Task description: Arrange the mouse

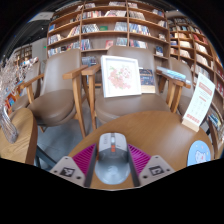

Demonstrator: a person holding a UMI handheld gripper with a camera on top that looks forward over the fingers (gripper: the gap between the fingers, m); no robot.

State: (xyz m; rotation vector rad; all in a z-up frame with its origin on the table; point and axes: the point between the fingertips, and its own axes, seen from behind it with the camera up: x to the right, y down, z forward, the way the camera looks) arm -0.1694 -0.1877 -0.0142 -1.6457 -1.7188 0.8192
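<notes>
Gripping the mouse (113, 150) between both pads (84, 158), we keep our jaws closed on it just above the round bench (160, 130), ready, we judge, to set it down neatly.

Gripper (113, 162): level, pointing forward over a table.
Fingers (70, 168): spread to either side, low in view.
Pads (84, 157): magenta, both pressed against the mouse (113, 152).
</notes>
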